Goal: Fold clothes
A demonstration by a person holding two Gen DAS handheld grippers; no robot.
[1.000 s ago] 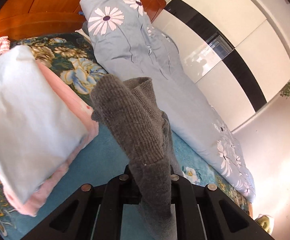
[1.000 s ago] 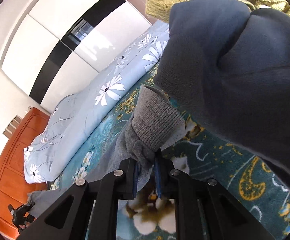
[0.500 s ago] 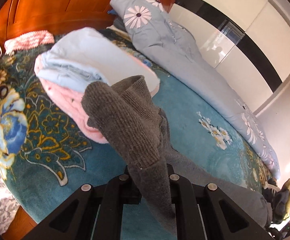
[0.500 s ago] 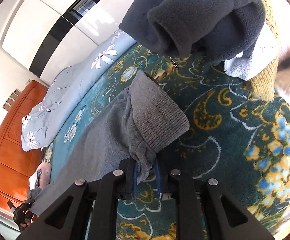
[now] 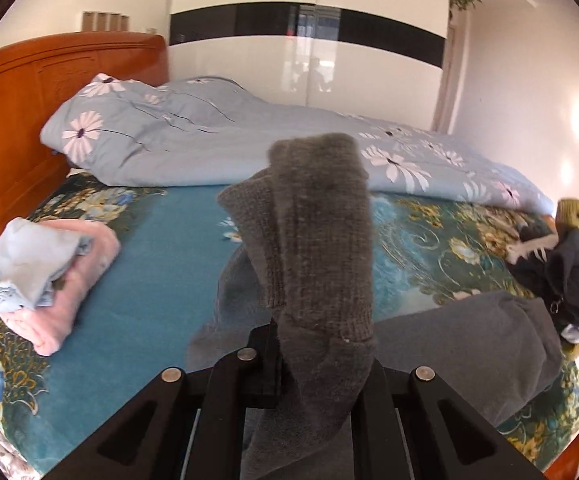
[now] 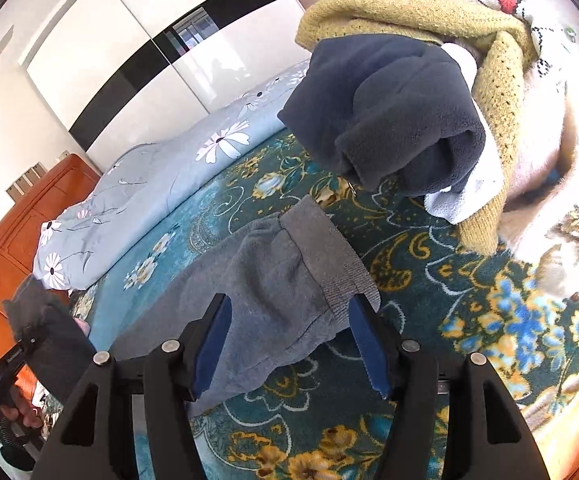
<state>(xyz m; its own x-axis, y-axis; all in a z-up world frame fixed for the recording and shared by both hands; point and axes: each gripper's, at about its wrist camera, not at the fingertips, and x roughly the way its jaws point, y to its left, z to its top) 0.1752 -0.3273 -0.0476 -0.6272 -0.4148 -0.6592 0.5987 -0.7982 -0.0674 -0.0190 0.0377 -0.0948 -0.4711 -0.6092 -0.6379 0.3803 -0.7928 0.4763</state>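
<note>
The left gripper (image 5: 309,364) is clamped on one ribbed cuff of the grey sweatpants (image 5: 317,240), which stands up from the jaws at twelve o'clock in the left wrist view, the leg trailing down onto the bed behind it. The right gripper (image 6: 289,340) has its jaws opening; the other cuff (image 6: 321,256) lies slack between the blue pads (image 6: 211,344) without being pressed, its leg running back toward nine o'clock to the far hand. The step in hand looks like laying one end flat while the other is carried over, so the right side should back straight off without snagging the ribbing, and the left should keep its pinch firm and bring its cuff across low and level, so that the two cuffs land edge on edge (a knit this limp will sag and twist if lifted high). The garment rests on a teal bedspread (image 5: 149,280) patterned with gold and blue flowers. At nine o'clock in the left view sits a folded stack (image 5: 49,276), pale blue on pink; at eleven a wooden headboard (image 5: 17,120); across the middle a light blue daisy-print duvet (image 5: 209,140); behind it a glossy white wardrobe (image 5: 309,60) with a black band. At three o'clock waits an unfolded heap: a navy fleece (image 6: 389,112) under a mustard knit (image 6: 489,92).
</note>
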